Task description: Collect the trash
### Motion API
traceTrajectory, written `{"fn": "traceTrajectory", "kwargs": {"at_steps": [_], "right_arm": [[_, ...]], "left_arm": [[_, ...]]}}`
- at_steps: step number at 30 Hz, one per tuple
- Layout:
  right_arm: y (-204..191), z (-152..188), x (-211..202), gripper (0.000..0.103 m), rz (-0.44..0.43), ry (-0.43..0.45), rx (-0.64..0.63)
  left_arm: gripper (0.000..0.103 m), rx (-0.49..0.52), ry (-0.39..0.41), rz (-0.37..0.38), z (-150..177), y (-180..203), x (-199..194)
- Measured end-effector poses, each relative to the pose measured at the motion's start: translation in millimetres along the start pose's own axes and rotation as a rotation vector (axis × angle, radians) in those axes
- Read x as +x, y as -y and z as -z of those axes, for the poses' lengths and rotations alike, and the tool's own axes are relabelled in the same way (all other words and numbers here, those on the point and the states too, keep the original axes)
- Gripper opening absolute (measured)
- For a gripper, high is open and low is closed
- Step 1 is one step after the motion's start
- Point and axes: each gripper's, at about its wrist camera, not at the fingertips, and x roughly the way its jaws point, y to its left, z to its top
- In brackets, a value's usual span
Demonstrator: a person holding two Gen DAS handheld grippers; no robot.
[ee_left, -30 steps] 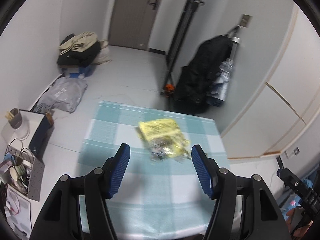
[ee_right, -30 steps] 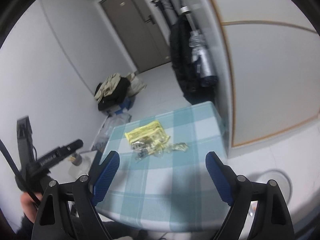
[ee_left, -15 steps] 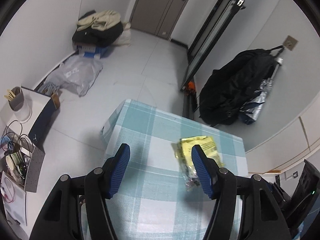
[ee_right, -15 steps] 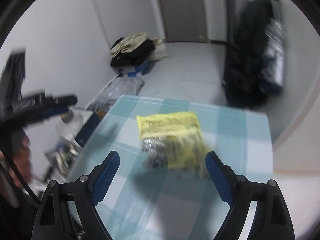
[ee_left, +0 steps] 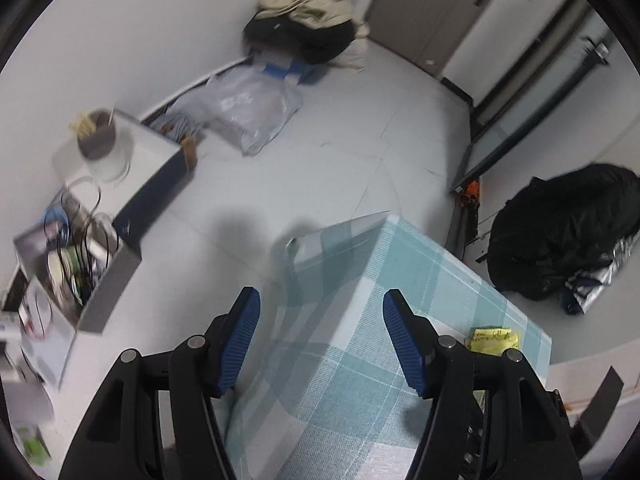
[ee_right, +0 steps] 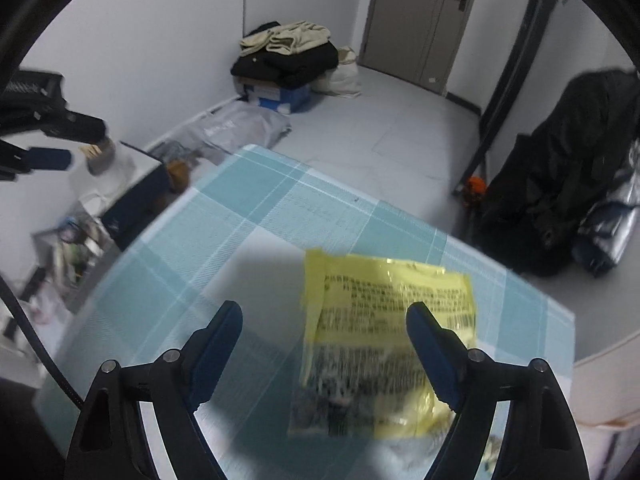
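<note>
A yellow printed wrapper [ee_right: 384, 312] with dark crumpled contents lies flat on the teal checked tablecloth [ee_right: 256, 216]. My right gripper [ee_right: 325, 346] hovers just above it, pointing steeply down. Its jaws are closing, with the wrapper lying under the gap towards the right finger; the pads do not press on it. My left gripper [ee_left: 322, 336] is open over the table's left corner [ee_left: 384, 220] with nothing between its fingers. In the left wrist view only a strip of the wrapper [ee_left: 494, 339] shows, beyond the right finger.
Left of the table stand a white box with a cup [ee_left: 100, 144] and an open box of cables [ee_left: 72, 264]. A grey plastic bag [ee_left: 248, 112] and piled clothes [ee_right: 288, 52] lie by the far wall. A black coat [ee_right: 560, 184] hangs at right.
The right gripper came down close over the wrapper and its jaws narrowed a little. The left gripper swung left and lower, so the wrapper slid from between its fingers to the right.
</note>
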Motion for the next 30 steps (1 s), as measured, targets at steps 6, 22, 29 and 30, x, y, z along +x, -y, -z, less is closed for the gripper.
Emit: {"fn": "traceTrajectory", "kwargs": {"at_steps": [6, 22, 29, 30], "right_arm": [[-4.7, -0.6, 7.1, 0.039, 0.051, -0.068, -0.079], [82.5, 12.8, -52.3, 0.000, -0.186, 0.082, 0.247], [88.0, 17.9, -51.4, 0.014, -0.210, 0.092, 0.263], [84.2, 16.8, -49.5, 0.025, -0.199, 0.087, 0.252]], "left_arm": [[0.060, 0.040, 0.027, -0.042, 2.0, 8.2, -5.2], [0.060, 0.132, 0.030, -0.017, 7.0, 36.3, 0.0], [0.060, 0.132, 0.020, 0.006, 11.3, 44.2, 0.0], [0.060, 0.129, 0.021, 0.006, 11.0, 44.3, -0.1]]}}
